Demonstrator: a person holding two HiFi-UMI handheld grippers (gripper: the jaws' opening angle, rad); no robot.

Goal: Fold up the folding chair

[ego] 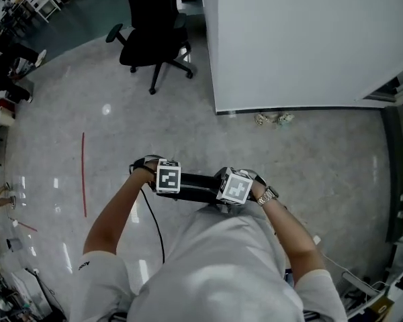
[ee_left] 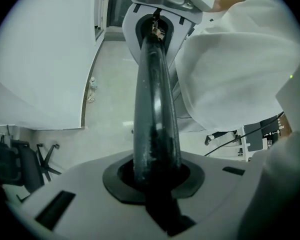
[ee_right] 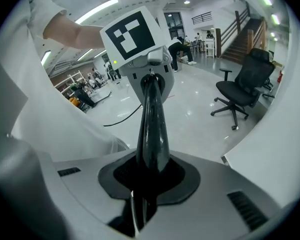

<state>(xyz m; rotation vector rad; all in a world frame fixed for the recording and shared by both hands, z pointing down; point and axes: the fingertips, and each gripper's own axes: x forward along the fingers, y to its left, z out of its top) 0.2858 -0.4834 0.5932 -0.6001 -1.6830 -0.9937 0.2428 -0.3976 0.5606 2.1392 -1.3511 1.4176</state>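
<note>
Right now both grippers grip one and the same black bar (ego: 198, 186) of the folding chair, which lies across the head view just in front of the person's white shirt (ego: 215, 267). The rest of the chair is hidden below the arms and body, so whether it stands open or folded cannot be told. The left gripper (ego: 168, 182) is clamped on the bar's left end; in the left gripper view the dark rounded bar comes straight out from between the two jaws, pressed on both sides, and runs away toward the other gripper. The right gripper (ego: 235, 190) is clamped on the bar's right end in the same way, and its own view shows the glossy bar held tight between the jaws and reaching to the marker cube of the left one. The two grippers sit near each other, with only a short bare stretch of bar between them. A wristwatch (ego: 266, 196) shows on the right wrist, and a black cable (ego: 155, 223) hangs down from the left gripper. On the pale glossy floor (ego: 309, 153) a thin red line (ego: 84, 173) runs to the left, a black office chair (ego: 154, 25) stands well apart at the top, and beside it rises a white partition (ego: 302, 39)
</note>
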